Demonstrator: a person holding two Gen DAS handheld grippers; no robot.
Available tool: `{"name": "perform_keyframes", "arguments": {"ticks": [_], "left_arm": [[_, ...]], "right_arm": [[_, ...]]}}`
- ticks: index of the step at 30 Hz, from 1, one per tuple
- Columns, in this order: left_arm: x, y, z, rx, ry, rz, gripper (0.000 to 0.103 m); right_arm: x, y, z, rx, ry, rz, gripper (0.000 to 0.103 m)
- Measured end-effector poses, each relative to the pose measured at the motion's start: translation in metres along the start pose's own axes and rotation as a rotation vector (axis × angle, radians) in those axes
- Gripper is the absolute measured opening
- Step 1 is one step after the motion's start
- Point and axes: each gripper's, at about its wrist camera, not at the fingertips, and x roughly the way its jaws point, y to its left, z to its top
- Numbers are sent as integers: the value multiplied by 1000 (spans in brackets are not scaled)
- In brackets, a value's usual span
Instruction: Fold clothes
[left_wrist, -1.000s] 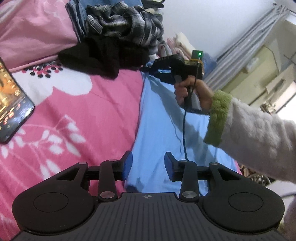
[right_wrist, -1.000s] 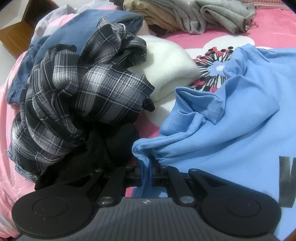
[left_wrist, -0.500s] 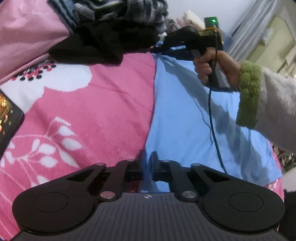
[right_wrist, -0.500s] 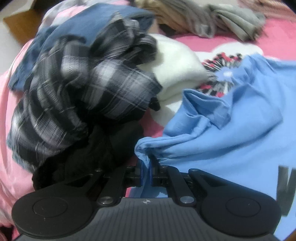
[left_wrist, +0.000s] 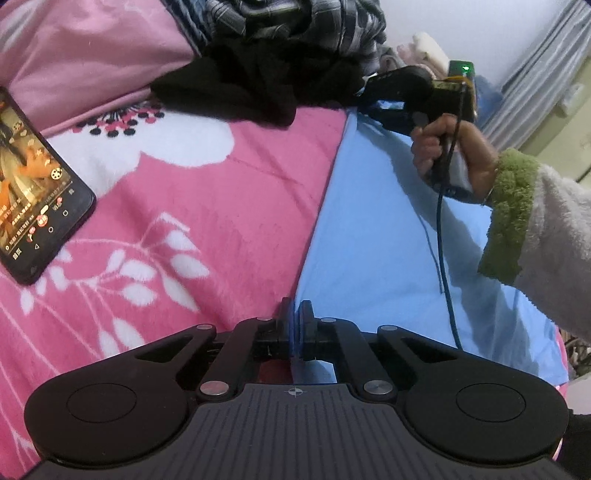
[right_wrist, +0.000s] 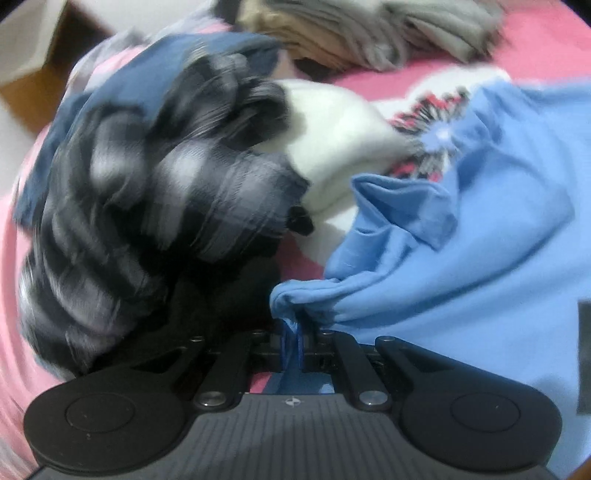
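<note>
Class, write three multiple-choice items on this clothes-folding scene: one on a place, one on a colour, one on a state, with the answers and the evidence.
1. Where is the phone? A on the pink blanket, left of the shirt; B on the shirt; C on the clothes pile
2. The shirt held by both claws is: A white; B light blue; C plaid
3. The left claw is: A wide open; B shut on the shirt's edge; C out of view

Answers: 1 A, it lies on the blanket. 2 B, blue cloth sits in the right claw too. 3 B, fingers pinch blue cloth.

A white wall (left_wrist: 480, 33) meets grey striped curtains (left_wrist: 535, 74); a pink floral bed (left_wrist: 221, 221) fills the foreground.
</note>
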Motion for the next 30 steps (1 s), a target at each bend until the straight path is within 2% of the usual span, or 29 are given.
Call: {"name": "perform_keyframes", "arguments": {"ticks": [4, 7, 12, 16, 18, 19, 20, 23, 25, 27, 30], "left_arm": [[-1, 12, 0, -71, 17, -27, 5], [-3, 21, 2, -129, 21, -52, 5], [-9, 31, -1, -182, 17, -79, 6], [-14, 26, -4, -148, -7, -51, 7], [-17, 21, -6, -113, -19, -22, 7], [-19, 17, -7, -90, -26, -5, 9], [-22, 14, -8, -66, -32, 11, 10], [-30, 2, -10, 5, -53, 61, 15], [-35, -2, -12, 45, -58, 97, 19], [-43, -5, -13, 74, -63, 137, 25], [-58, -6, -15, 86, -76, 168, 28]], "right_arm": [[-17, -29, 11, 254, 5, 98, 7], [-58, -39, 12, 313, -62, 160, 8], [-174, -57, 8, 347, -184, 290, 9], [-284, -72, -3, 358, -292, 363, 9], [-339, -76, -18, 353, -341, 389, 19], [-366, -78, -27, 352, -369, 391, 30], [-391, -80, -36, 350, -395, 389, 36], [-457, -88, -70, 346, -455, 358, 41], [-486, -96, -97, 369, -476, 313, 41], [-506, -108, -126, 420, -489, 289, 42], [-520, -127, -170, 529, -509, 307, 42]]}}
